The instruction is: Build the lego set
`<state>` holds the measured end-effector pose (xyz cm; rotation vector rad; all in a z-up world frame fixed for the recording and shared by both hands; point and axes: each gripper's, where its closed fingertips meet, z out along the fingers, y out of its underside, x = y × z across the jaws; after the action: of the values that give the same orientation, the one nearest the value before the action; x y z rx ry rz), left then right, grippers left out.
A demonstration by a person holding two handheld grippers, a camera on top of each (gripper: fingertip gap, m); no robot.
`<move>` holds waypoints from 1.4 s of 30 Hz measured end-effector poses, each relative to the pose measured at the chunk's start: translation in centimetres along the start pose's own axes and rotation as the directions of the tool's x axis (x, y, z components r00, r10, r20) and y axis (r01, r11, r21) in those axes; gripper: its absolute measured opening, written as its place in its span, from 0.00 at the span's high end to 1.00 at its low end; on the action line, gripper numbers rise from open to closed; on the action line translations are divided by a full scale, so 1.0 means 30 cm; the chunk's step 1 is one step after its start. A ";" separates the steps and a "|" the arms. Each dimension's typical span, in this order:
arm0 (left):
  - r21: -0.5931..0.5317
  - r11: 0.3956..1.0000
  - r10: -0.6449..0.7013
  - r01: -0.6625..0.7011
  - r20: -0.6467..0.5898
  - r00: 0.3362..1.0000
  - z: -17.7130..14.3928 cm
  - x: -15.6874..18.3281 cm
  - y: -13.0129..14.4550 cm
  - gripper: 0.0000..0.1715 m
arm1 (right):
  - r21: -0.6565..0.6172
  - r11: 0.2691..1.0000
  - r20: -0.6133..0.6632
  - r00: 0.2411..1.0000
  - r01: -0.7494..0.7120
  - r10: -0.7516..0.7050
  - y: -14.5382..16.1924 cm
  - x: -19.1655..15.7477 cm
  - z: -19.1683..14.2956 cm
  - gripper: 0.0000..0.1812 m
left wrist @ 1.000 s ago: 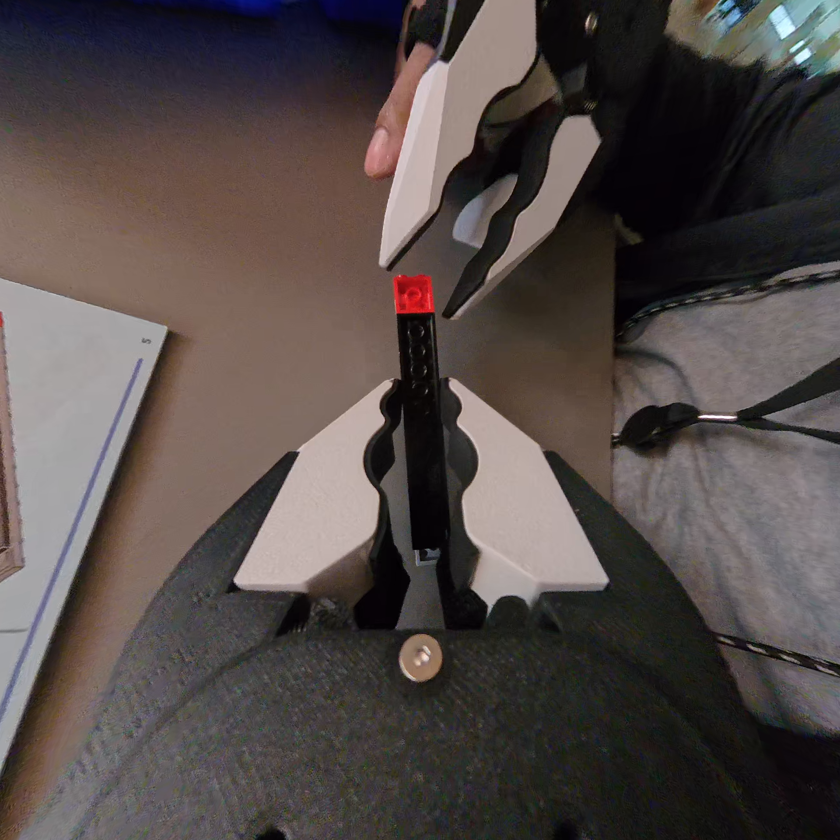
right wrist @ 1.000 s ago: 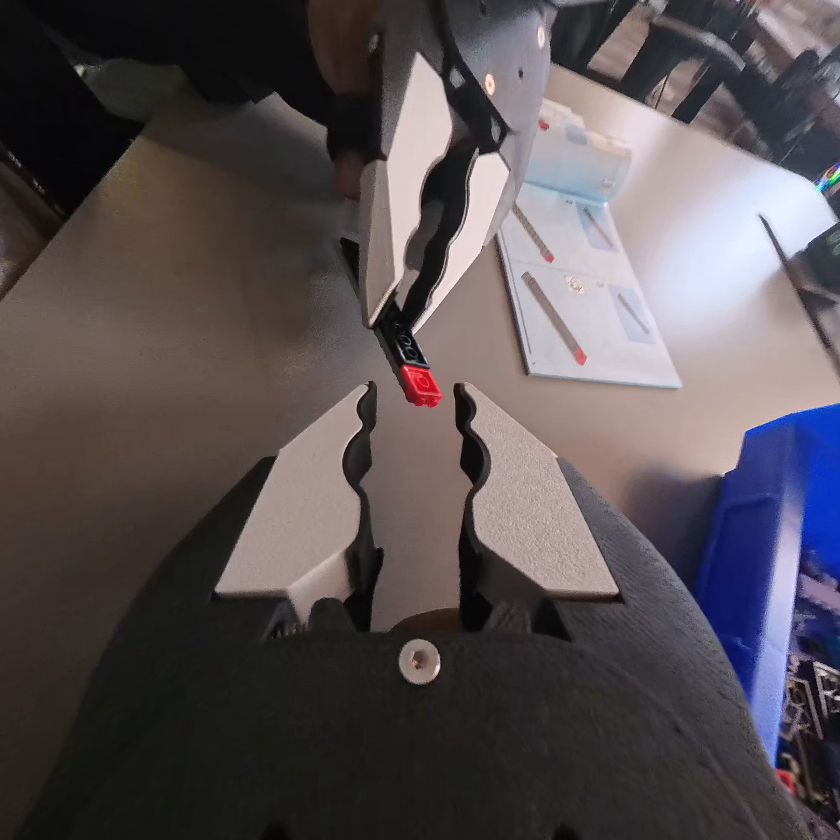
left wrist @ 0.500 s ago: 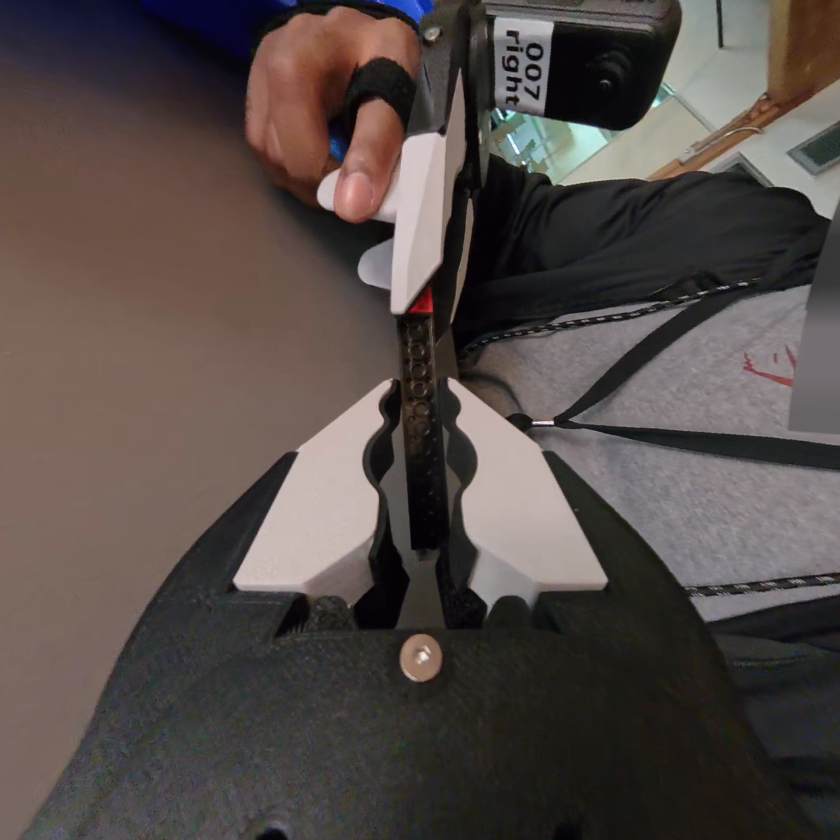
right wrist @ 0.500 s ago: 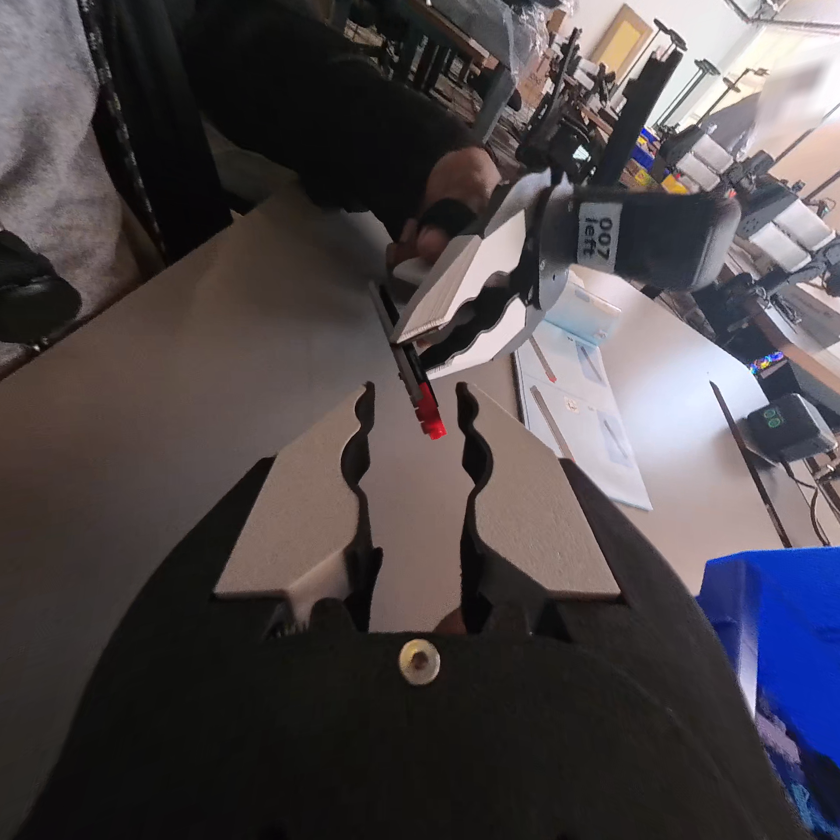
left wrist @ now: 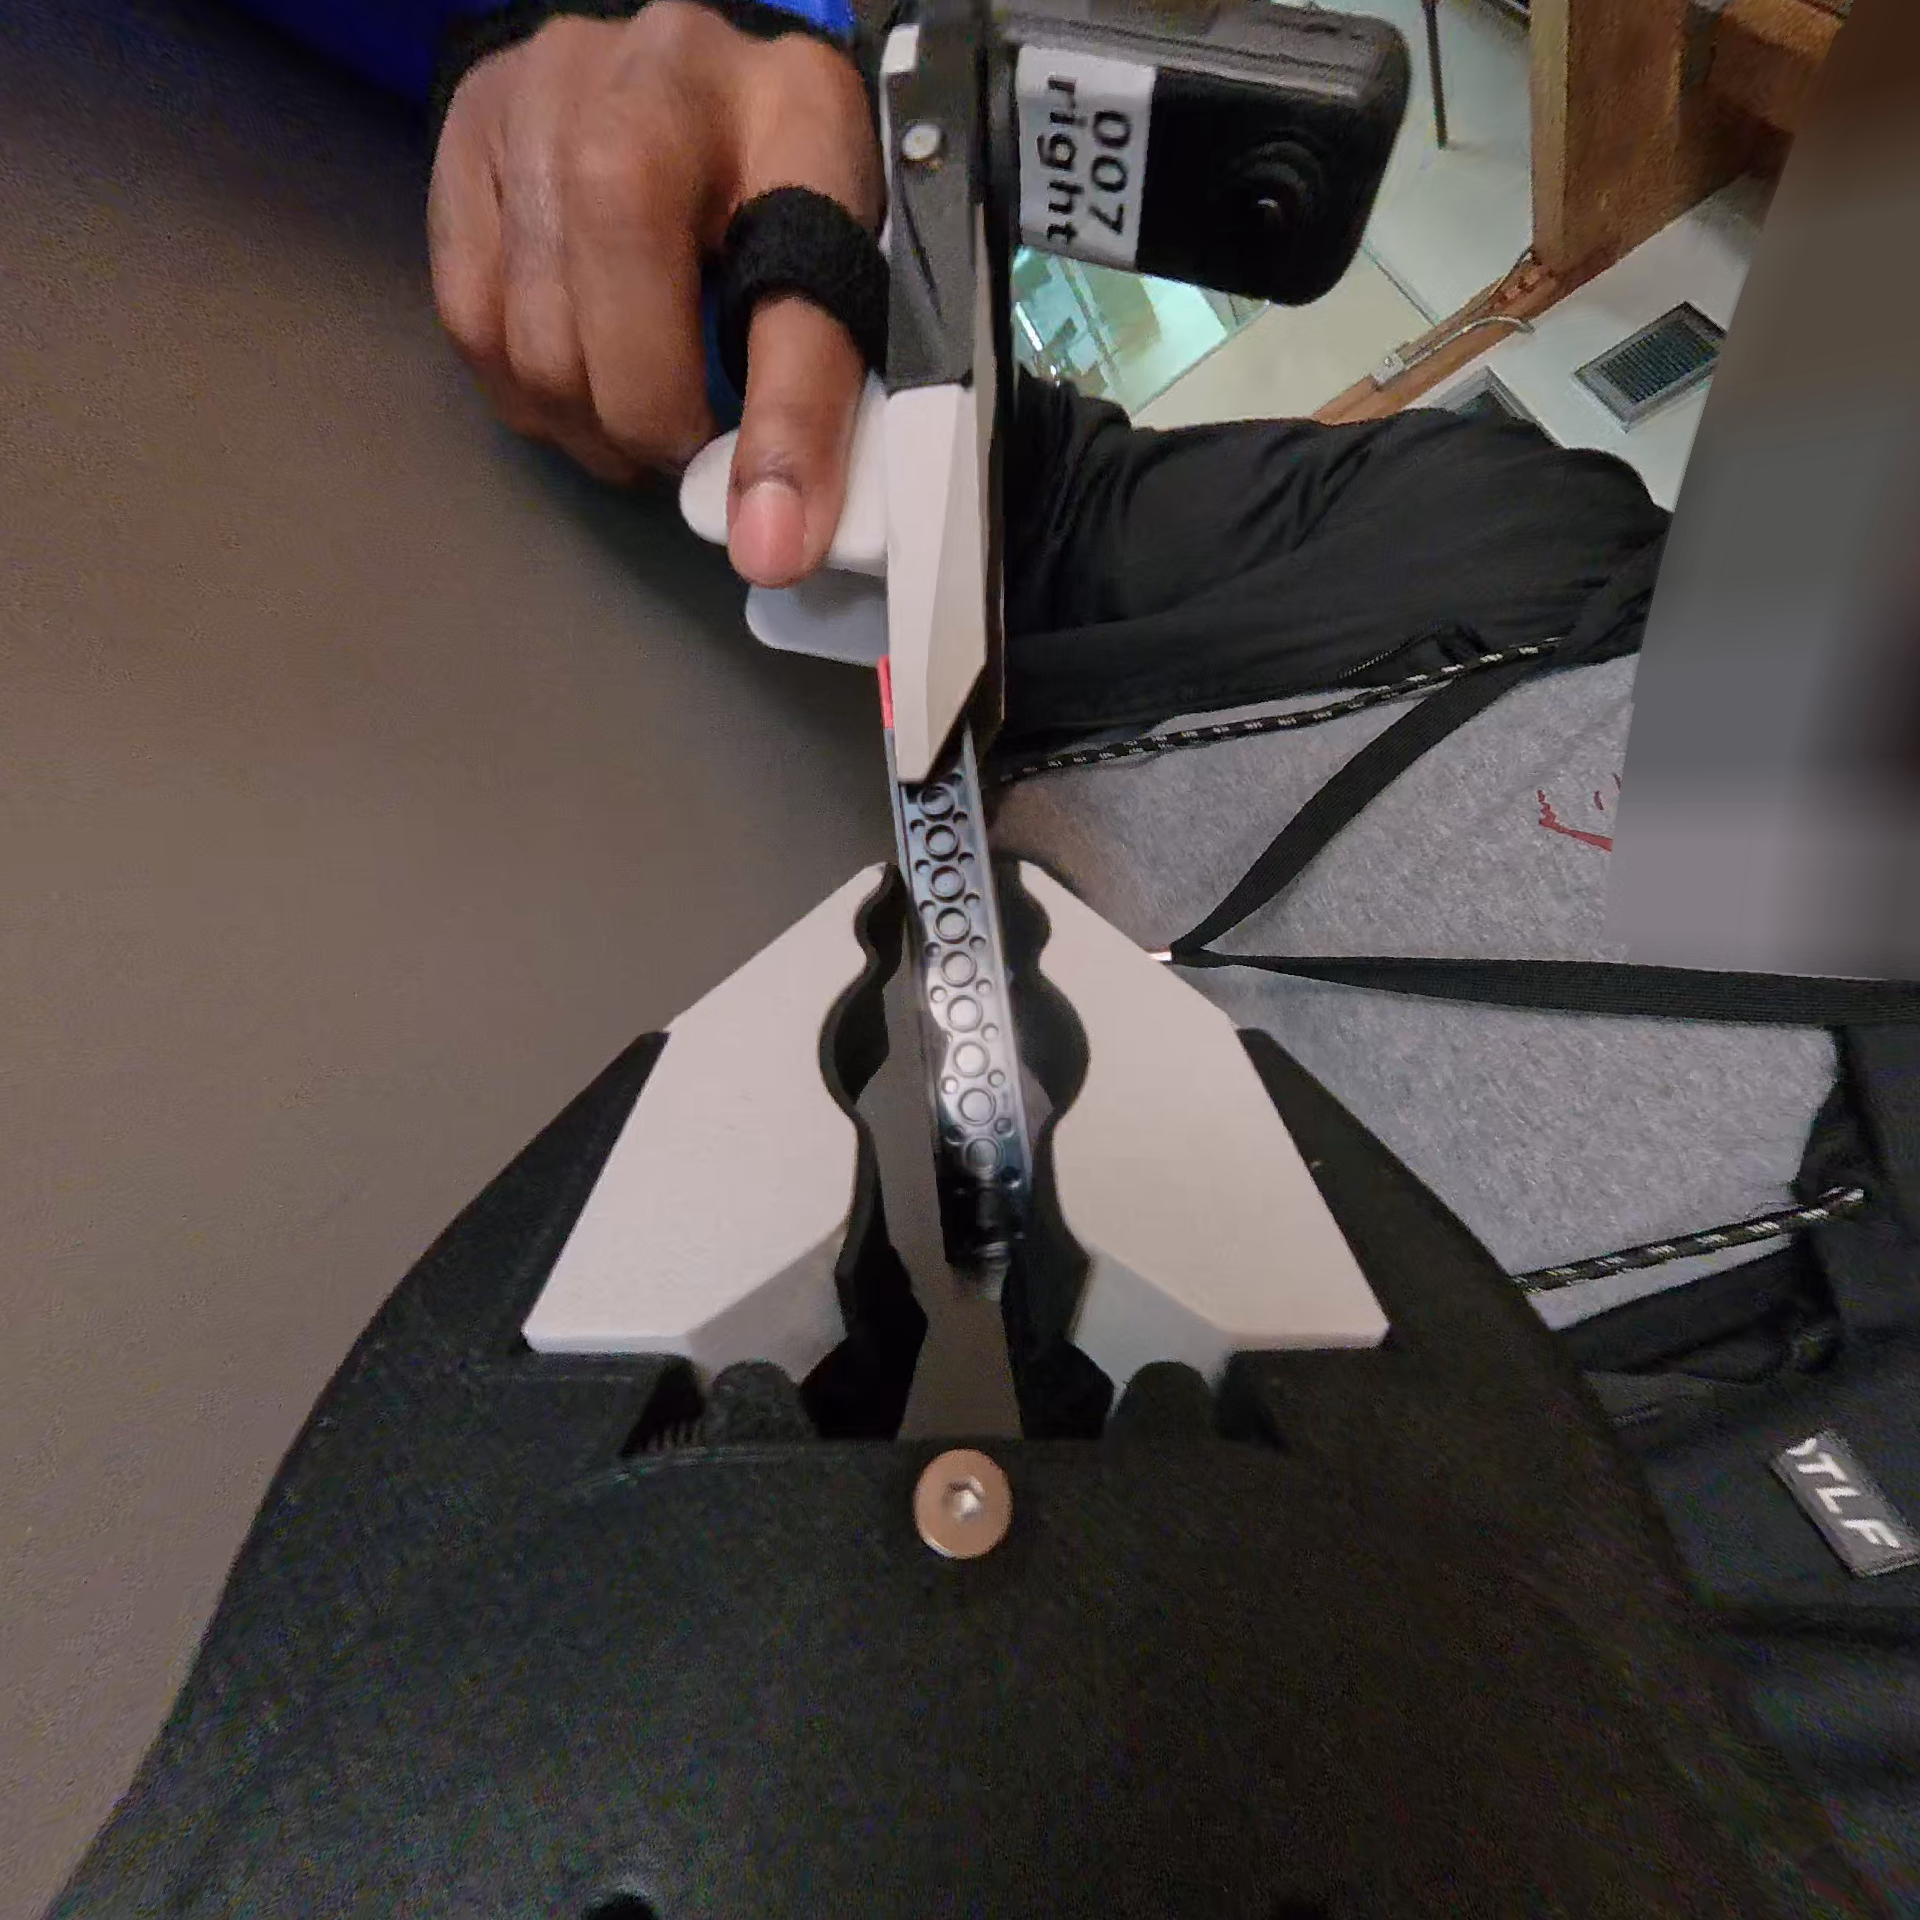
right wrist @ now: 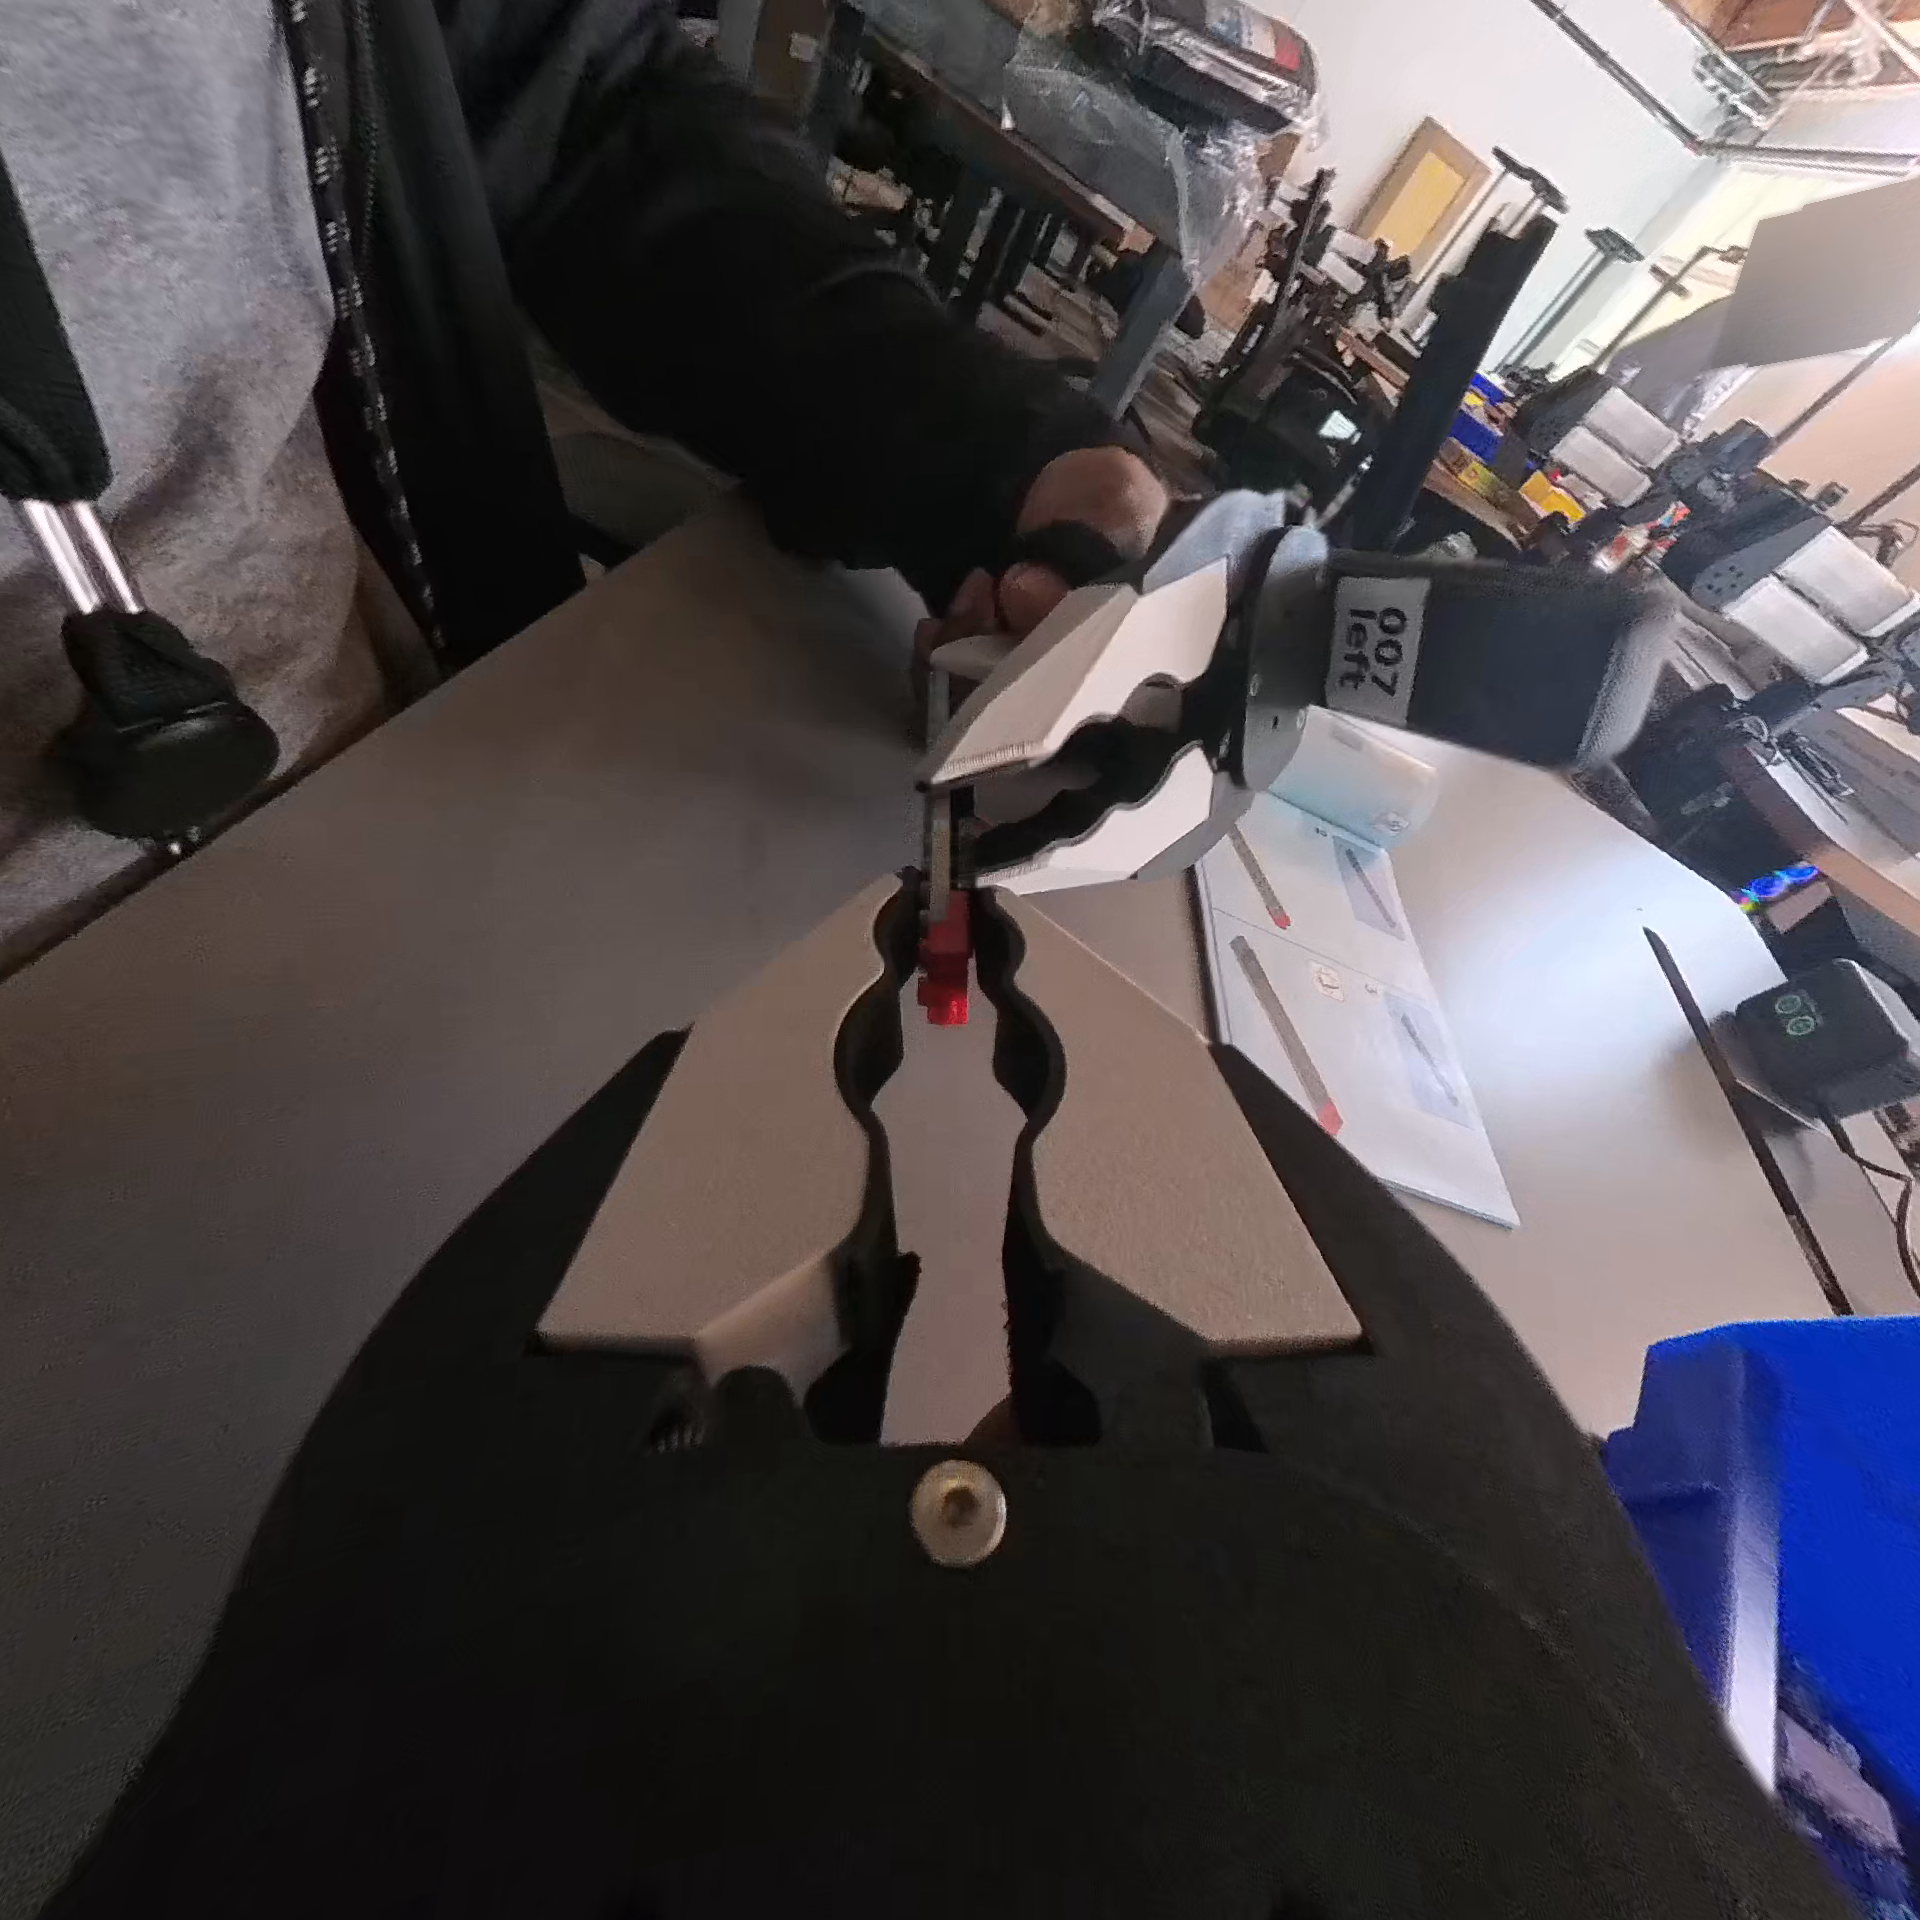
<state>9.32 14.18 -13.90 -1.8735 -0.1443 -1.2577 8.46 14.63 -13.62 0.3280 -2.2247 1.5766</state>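
Observation:
My left gripper (left wrist: 954,883) is shut on a long black plate (left wrist: 961,997), held edge-up with its hollow underside showing. A small red brick (right wrist: 943,961) sits on the plate's far end. My right gripper (right wrist: 951,899) has its jaws narrowed around that red end, and the pads appear to touch it. In the left wrist view the right gripper (left wrist: 935,748) is seen edge-on and hides most of the red brick (left wrist: 884,691). In the right wrist view the left gripper (right wrist: 951,821) comes in from the right, holding the plate upright above the table (right wrist: 416,987).
An open instruction booklet (right wrist: 1351,987) lies on the table to the right. A blue bin (right wrist: 1787,1507) stands at the lower right and a small black device (right wrist: 1818,1029) beyond the booklet. The person's torso (left wrist: 1455,831) is close behind the table edge. My two grippers' fingertips are within a few centimetres of each other.
The right gripper has moved in over the plate's red end and its jaws have narrowed around it. The left gripper has turned the plate, so its underside now shows.

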 end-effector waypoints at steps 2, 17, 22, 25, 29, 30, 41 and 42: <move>0.042 0.997 0.058 -0.058 0.007 0.998 -0.018 0.013 -0.021 0.86 | 0.018 1.000 -0.026 0.999 -0.019 0.020 -0.005 0.018 -0.009 0.93; -0.056 0.792 0.582 -0.607 0.367 0.726 -0.096 0.025 -0.053 0.78 | 0.062 0.998 -0.135 0.991 -0.014 0.022 -0.033 0.076 -0.029 0.94; -0.173 0.723 0.666 -0.668 0.429 0.610 -0.082 -0.001 -0.045 0.84 | 0.070 0.997 -0.145 0.989 -0.013 0.023 -0.038 0.079 -0.032 0.94; -0.236 0.692 0.701 -0.683 0.448 0.555 -0.072 -0.019 -0.040 0.91 | 0.070 0.997 -0.147 0.989 -0.011 0.021 -0.037 0.077 -0.032 0.94; -0.271 0.670 0.721 -0.691 0.461 0.518 -0.071 -0.025 -0.041 0.93 | 0.075 0.997 -0.154 0.988 -0.015 0.026 -0.036 0.077 -0.032 0.93; -0.278 0.667 0.724 -0.691 0.461 0.513 -0.070 -0.026 -0.039 0.93 | 0.075 0.997 -0.157 0.987 -0.013 0.025 -0.036 0.078 -0.032 0.92; -0.305 0.657 0.733 -0.689 0.470 0.491 -0.063 -0.041 -0.031 0.95 | 0.068 0.997 -0.158 0.987 -0.020 0.031 -0.023 0.073 -0.035 0.89; -0.302 0.660 0.730 -0.688 0.472 0.494 -0.063 -0.042 -0.032 0.95 | 0.068 0.997 -0.160 0.987 -0.022 0.033 -0.022 0.074 -0.037 0.88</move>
<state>6.88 13.90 -14.12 -1.9882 0.3643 -0.1046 6.94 15.52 -11.75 0.1821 -2.0674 1.6323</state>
